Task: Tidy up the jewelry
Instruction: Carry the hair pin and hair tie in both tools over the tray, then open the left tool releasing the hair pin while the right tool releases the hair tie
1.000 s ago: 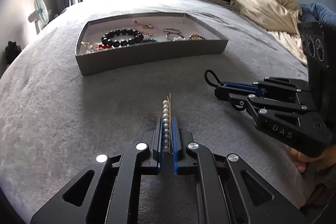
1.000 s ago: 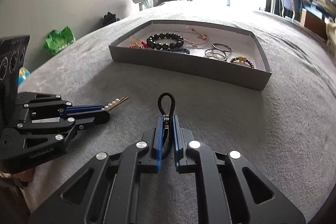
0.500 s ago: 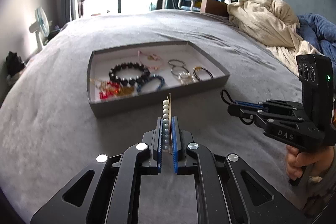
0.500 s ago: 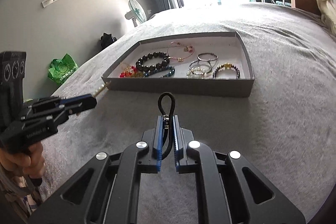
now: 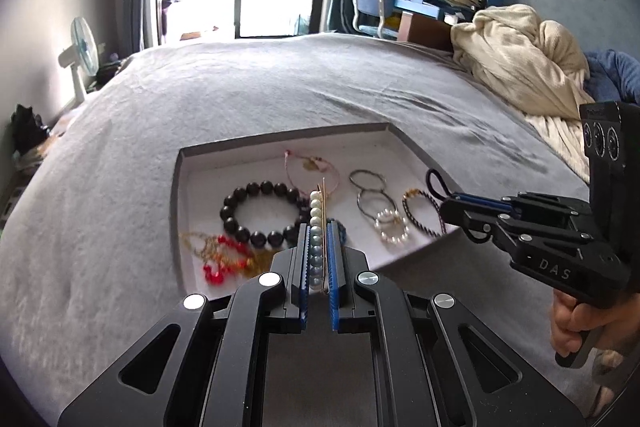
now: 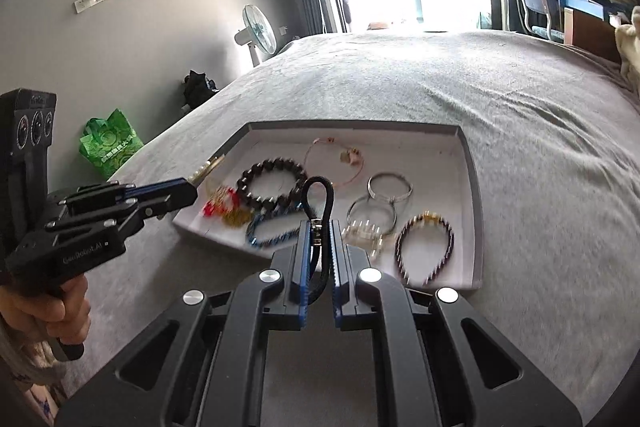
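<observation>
My left gripper (image 5: 319, 227) is shut on a pearl hair clip (image 5: 316, 215) with a gold bar, held above the near edge of the grey tray (image 5: 280, 137). My right gripper (image 6: 319, 227) is shut on a black cord loop (image 6: 318, 195), held above the tray's (image 6: 474, 187) near side. The tray holds a black bead bracelet (image 5: 260, 211), a red and gold chain (image 5: 224, 259), a pink cord bracelet (image 5: 312, 167), silver rings (image 5: 370, 187), a pearl ring (image 5: 392, 229) and a dark braided bracelet (image 5: 420, 211). The right gripper shows in the left wrist view (image 5: 448, 205); the left in the right wrist view (image 6: 192, 189).
The tray lies on a grey bed cover (image 5: 280, 87). A cream blanket (image 5: 528, 59) is piled at the back right. A fan (image 6: 258, 31) and a green bag (image 6: 110, 143) stand by the wall on the left.
Both grippers have risen and moved forward over the tray, each still holding its piece. The tray now lies right under the fingertips.
</observation>
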Demonstrator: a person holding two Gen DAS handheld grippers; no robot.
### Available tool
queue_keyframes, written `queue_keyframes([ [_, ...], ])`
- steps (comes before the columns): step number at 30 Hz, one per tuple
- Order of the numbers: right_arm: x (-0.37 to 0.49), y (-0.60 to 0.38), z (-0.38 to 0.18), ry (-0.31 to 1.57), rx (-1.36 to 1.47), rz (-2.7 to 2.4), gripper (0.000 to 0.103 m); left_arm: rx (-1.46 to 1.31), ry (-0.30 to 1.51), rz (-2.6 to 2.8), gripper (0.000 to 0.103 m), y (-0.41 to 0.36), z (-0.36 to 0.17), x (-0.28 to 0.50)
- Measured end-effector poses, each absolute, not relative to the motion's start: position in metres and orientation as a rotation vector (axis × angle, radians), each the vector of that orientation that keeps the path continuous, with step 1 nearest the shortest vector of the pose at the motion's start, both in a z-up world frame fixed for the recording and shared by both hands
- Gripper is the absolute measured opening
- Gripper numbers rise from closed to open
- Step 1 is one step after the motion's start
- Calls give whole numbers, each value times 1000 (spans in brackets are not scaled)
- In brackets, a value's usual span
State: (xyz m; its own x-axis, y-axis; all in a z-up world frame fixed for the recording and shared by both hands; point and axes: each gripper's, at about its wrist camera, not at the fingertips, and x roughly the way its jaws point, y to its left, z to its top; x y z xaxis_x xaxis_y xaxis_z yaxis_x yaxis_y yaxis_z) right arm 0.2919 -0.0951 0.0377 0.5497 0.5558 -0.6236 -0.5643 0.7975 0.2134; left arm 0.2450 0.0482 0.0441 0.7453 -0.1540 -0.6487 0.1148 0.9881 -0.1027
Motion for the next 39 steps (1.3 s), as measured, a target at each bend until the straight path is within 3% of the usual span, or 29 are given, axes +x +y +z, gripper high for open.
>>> queue_keyframes([
  [24,340,-74,-11,843,-62,589,10,-54,814,-155,10,35,-3,300],
  [31,331,-74,-10,824,-64,593,32,-76,798,-147,35,38,-5,291],
  [33,327,-77,-8,813,-62,593,33,-81,780,-138,40,39,-2,285],
  [37,317,-86,0,764,-31,587,50,-88,710,-121,76,41,7,268],
  [39,310,-92,4,734,-7,583,57,-86,677,-107,83,42,11,259],
])
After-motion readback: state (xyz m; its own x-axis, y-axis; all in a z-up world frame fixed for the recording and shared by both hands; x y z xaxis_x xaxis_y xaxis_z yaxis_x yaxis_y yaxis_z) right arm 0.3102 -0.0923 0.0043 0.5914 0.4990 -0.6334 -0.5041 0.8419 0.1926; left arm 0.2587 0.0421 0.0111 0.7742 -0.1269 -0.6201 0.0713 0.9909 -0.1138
